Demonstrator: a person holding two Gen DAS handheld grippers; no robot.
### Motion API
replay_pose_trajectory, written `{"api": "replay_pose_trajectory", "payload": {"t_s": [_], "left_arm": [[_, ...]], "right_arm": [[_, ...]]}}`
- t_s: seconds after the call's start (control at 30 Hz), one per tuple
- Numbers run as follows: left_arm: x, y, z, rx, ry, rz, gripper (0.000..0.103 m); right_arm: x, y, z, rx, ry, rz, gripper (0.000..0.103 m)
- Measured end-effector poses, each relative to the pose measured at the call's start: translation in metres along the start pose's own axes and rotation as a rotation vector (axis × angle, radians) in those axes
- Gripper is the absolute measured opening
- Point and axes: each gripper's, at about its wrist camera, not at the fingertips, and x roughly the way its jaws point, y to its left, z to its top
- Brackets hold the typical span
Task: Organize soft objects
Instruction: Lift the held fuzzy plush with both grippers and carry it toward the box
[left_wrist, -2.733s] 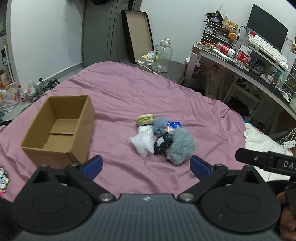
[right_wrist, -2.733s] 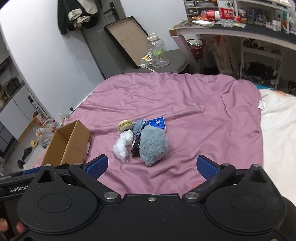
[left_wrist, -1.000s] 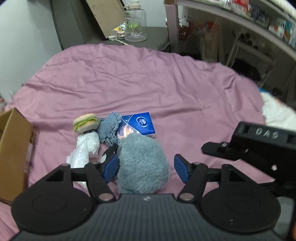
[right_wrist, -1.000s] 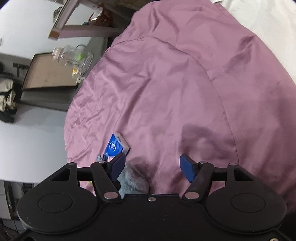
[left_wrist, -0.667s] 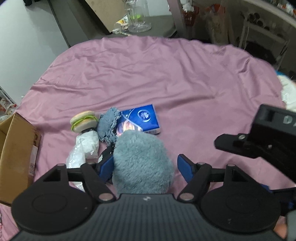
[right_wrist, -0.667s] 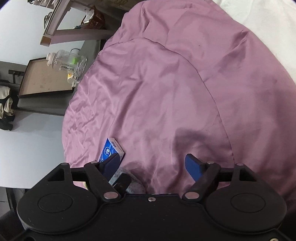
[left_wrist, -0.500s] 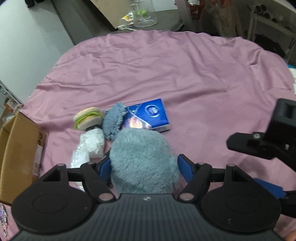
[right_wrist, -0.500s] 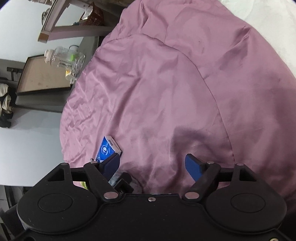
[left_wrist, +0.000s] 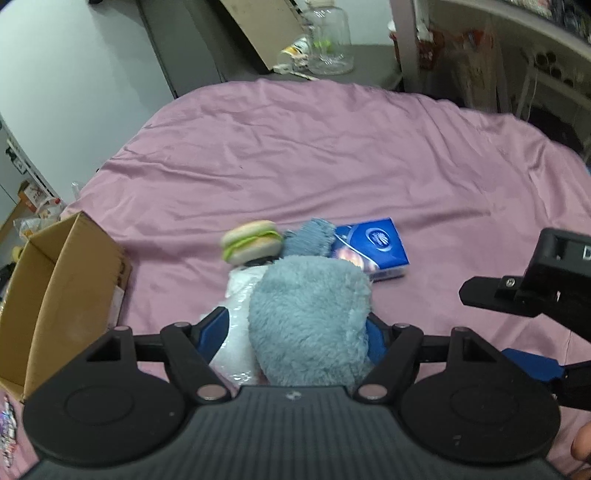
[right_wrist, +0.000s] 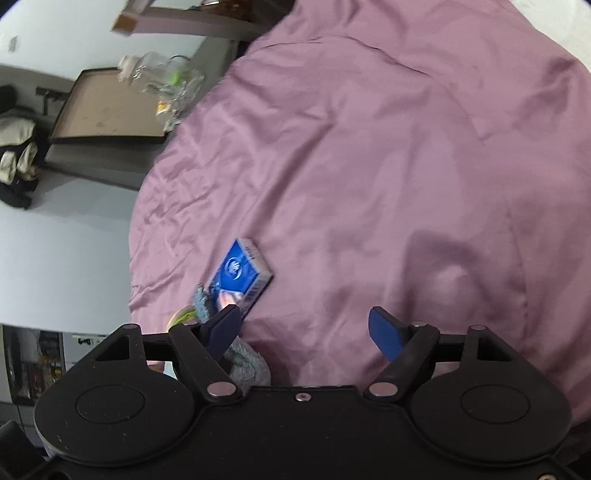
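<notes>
Left tool (left_wrist: 297, 328) clamps the fluffy grey-blue plush toy (left_wrist: 310, 317), raised above the purple bedsheet (left_wrist: 332, 155) over a white plastic bag (left_wrist: 236, 332); brown cardboard box (left_wrist: 55, 295) sits at bed's left edge.
Right tool (right_wrist: 306, 328): fingers spread, nothing held, blue tissue pack (right_wrist: 240, 273) beyond.

— Can you read anything from your end?

— Very little. On the black plastic body of the right gripper (left_wrist: 554, 280), seen from my left wrist camera, I make out one white letter, a "D", cut off by the frame edge.

— What about the glossy blue rectangular packet (left_wrist: 373, 247) on the purple sheet?

— I see a round white emblem on its top face in both views (right_wrist: 236, 275), but I cannot read any wording in it.

— The brown cardboard box (left_wrist: 55, 295)?

— I find no legible print on it.
</notes>
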Motion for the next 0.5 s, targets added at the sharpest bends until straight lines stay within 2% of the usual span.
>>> {"api": "replay_pose_trajectory", "payload": {"t_s": [0.13,0.3,0.5], "left_arm": [[-0.003,0.017,-0.001,-0.039,-0.015,-0.053,0.07],[-0.008,0.036,-0.001,-0.077,-0.033,-0.084,0.063],[-0.011,0.061,-0.003,-0.145,-0.035,-0.143,0.05]], "right_arm": [[0.005,0.008,-0.004,-0.02,0.015,0.013,0.071],[0.012,0.021,-0.011,-0.052,0.033,0.043,0.069],[0.019,0.035,-0.018,-0.071,0.071,0.125,0.063]]}}
